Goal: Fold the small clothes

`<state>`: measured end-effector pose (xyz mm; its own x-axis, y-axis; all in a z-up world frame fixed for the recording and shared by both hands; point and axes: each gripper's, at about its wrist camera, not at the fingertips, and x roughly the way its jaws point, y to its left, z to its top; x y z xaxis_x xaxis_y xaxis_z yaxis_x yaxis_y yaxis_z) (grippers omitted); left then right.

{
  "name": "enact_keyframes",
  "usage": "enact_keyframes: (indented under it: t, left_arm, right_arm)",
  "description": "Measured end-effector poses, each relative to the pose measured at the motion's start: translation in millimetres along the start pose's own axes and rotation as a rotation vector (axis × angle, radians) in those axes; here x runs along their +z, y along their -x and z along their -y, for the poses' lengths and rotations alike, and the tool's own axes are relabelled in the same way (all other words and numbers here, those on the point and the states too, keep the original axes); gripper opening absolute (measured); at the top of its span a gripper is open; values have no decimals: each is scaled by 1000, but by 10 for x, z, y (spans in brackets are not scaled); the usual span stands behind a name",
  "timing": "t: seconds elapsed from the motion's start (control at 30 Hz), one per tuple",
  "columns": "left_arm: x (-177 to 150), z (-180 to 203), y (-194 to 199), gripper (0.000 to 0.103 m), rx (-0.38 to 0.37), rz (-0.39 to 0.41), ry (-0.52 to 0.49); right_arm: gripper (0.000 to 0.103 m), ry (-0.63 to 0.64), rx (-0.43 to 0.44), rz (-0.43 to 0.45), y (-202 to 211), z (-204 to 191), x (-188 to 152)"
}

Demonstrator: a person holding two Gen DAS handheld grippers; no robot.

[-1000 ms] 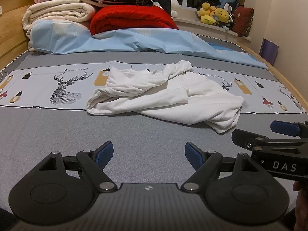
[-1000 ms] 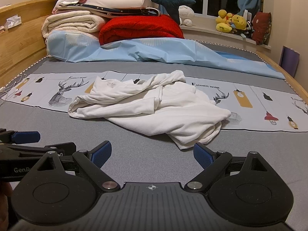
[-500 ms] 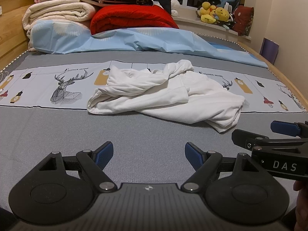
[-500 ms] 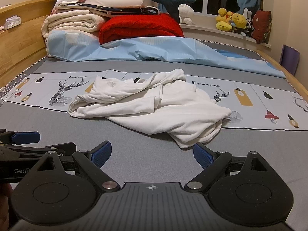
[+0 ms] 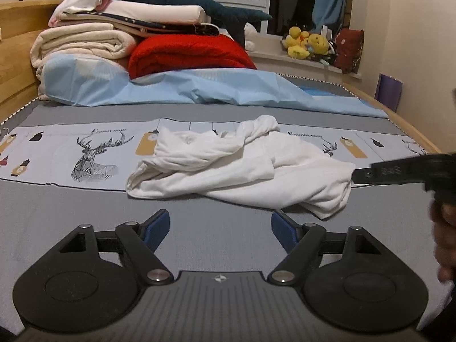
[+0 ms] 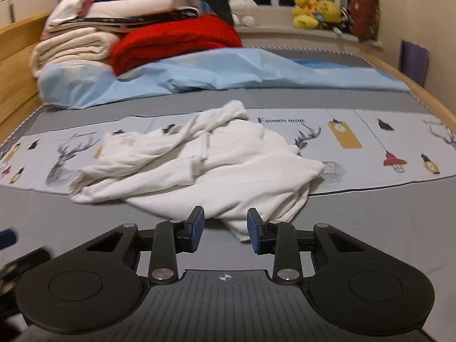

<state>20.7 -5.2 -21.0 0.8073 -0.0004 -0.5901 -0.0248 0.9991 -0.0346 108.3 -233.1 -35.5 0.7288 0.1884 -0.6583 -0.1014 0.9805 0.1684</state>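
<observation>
On the grey bedspread point(image 6: 370, 228) the crumpled white garment point(image 6: 228, 171) lies loose, its near corner between the closing blue pads point(image 6: 196, 225) of the right gripper point(image 6: 225, 225), not yet pinched. Only the left wrist view shows the left gripper point(image 5: 221, 226) wide open, empty, short of the cloth, and the right gripper's side against the garment's right edge.

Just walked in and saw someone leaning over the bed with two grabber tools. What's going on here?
A person is starting to fold a crumpled white garment lying on the bed. The right gripper is at the garment's near corner, jaws closing, with cloth between them but not yet pinched. The left gripper hangs open over bare bedding, short of the garment. Nothing is folded yet.
</observation>
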Motion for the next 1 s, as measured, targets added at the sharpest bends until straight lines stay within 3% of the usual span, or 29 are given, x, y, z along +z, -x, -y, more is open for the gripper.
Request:
enact_keyframes:
  t: [0.03, 0.1, 0.2, 0.37, 0.43, 0.5, 0.63, 0.8, 0.9, 0.97, 1.0]
  left_arm:
    - [-1, 1, -13, 81, 0, -4, -2]
    - [-9, -11, -40, 81, -6, -26, 6]
    - [-20, -42, -59, 81, -20, -53, 8]
    - [-40, -63, -4, 81, -14, -48, -27]
    - [-44, -84, 23, 81, -8, -45, -37]
    - [-36, -112, 58, 81, 1, -35, -44]
    - [-8, -234, 100, 81, 25, -24, -31]
    - [-5, -355, 121, 81, 35, -25, 8]
    - [11, -379, 144, 81, 15, -23, 13]
    - [30, -382, 163, 81, 3, -15, 7]
    - [49, -389, 150, 81, -5, -19, 7]
  right_arm:
    - [38, 10, -28, -45, -121, 28, 24]
    - [55, 0, -64, -83, -368, 109, 88]
    - [66, -53, -78, -146, -747, 226, 148]
    - [68, -172, -133, -233, -1304, 421, 182]
    - [60, -203, -132, -243, -1424, 460, 190]
    - [7, -172, -111, -227, -1462, 423, 203]
    - [6, -34, -70, -87, -1202, 238, 309]
    - [6, 150, 144, 59, -513, 174, 408]
    - [5, 373, 315, 48, -79, 212, 231]
    - [5, 487, 365, 15, 87, 305, 28]
    - [5, 533, 375, -43, 137, 391, -100]
